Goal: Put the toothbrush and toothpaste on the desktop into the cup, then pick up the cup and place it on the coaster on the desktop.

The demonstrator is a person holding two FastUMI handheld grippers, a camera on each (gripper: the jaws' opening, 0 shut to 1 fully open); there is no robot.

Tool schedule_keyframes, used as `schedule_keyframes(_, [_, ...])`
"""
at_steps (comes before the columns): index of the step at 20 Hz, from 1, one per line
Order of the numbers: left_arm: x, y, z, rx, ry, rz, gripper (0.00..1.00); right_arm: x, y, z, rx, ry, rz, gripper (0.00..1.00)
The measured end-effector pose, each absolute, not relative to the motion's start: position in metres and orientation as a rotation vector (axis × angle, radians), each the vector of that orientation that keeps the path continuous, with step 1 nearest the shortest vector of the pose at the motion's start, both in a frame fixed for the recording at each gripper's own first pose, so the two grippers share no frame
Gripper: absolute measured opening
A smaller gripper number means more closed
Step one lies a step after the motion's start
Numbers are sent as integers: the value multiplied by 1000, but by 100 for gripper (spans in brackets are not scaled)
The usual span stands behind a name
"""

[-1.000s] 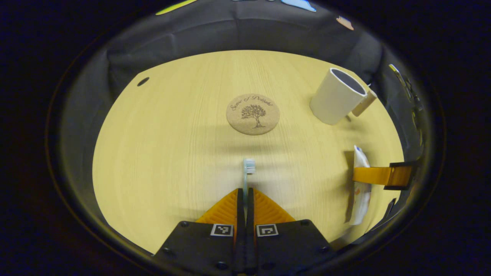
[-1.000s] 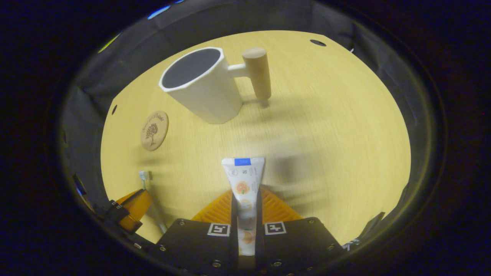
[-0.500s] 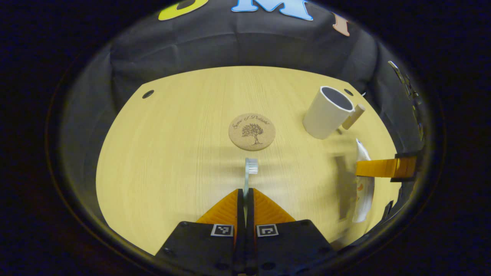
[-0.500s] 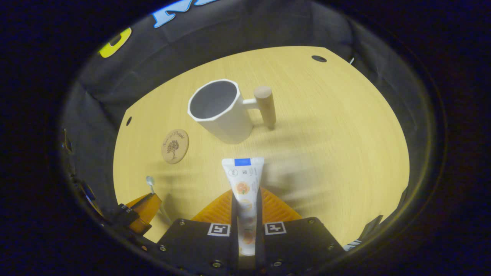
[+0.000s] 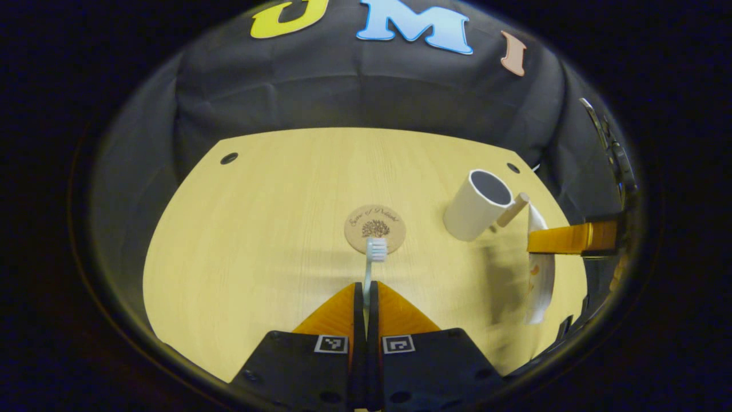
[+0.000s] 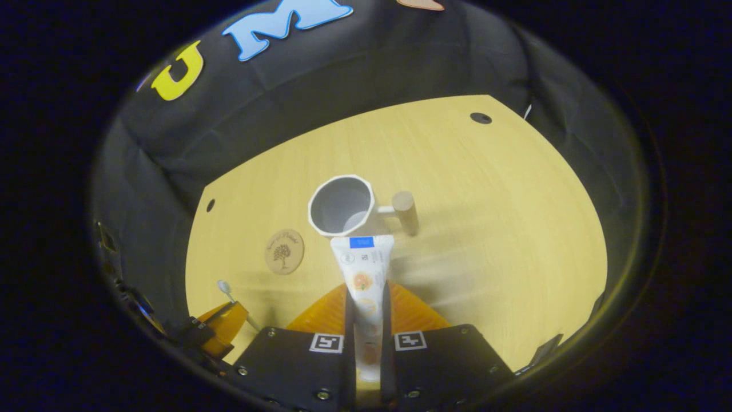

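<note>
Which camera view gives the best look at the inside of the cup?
The right gripper view: it looks down into the cup, showing the whole rim and part of the inner floor, just beyond the toothpaste in the right claw. The left gripper view shows the cup farther off, mostly its outer wall.

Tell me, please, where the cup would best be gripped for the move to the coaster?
Probably the wooden peg handle: it stands upright, clear of the cup wall, so fingers can close across it from the side. The open mouth must stay free.
</note>
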State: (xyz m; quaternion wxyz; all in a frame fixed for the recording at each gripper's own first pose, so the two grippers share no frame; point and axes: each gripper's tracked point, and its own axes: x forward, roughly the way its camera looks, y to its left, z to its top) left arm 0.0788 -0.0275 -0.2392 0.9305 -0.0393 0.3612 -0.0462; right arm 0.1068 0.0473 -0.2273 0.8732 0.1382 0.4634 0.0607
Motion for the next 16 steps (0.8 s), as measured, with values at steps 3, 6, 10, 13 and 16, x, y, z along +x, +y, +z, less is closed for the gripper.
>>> schedule_keyframes(3, [85,-30,-218,-95,688,-102,8,121,46,-209,305,917,133,18])
schedule_keyframes(6, [87,-29,-196,-104,646,-113,7,138,44,-190,330,865,134,18])
schedule_keyframes(10, [89,-30,-181,-107,615,-118,8,165,43,-170,351,805,141,18])
schedule_keyframes(13, [91,-28,-174,-110,603,-112,8,185,45,-156,359,754,147,18])
schedule_keyframes(16, [92,-25,-168,-110,594,-103,8,202,47,-141,379,704,153,17])
